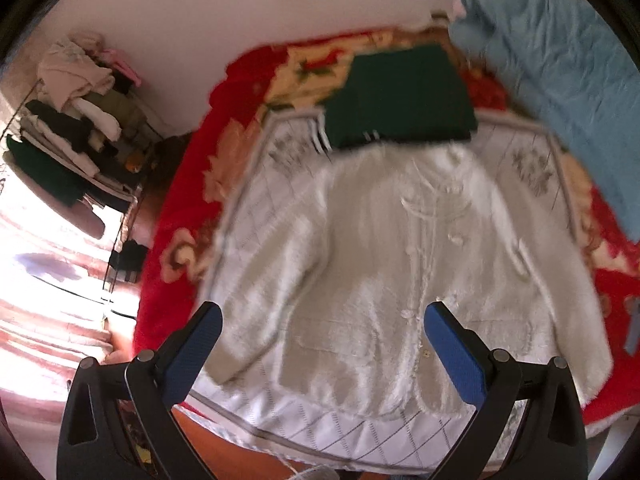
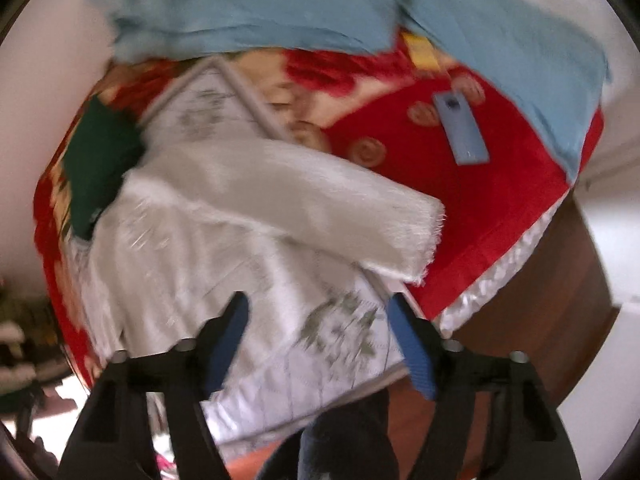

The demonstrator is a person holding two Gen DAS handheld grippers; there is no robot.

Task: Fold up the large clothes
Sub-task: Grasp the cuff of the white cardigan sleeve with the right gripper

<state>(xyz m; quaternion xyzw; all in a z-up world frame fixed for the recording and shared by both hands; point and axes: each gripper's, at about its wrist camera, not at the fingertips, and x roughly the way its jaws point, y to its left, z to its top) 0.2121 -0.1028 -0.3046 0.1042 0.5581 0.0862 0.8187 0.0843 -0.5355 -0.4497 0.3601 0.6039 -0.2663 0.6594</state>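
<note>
A fluffy white cardigan (image 1: 392,264) lies spread flat, front up, on a quilted mat (image 1: 264,200).

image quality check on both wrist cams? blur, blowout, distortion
Left wrist: motion blur smears the white jacket and green folded garment; the window area at left is blown out; the left tongs stay sharp. Right wrist: heavier blur across the white sleeve and blue blanket; right tongs crisp. Both: strong fisheye bending, dark corner vignette.
</note>
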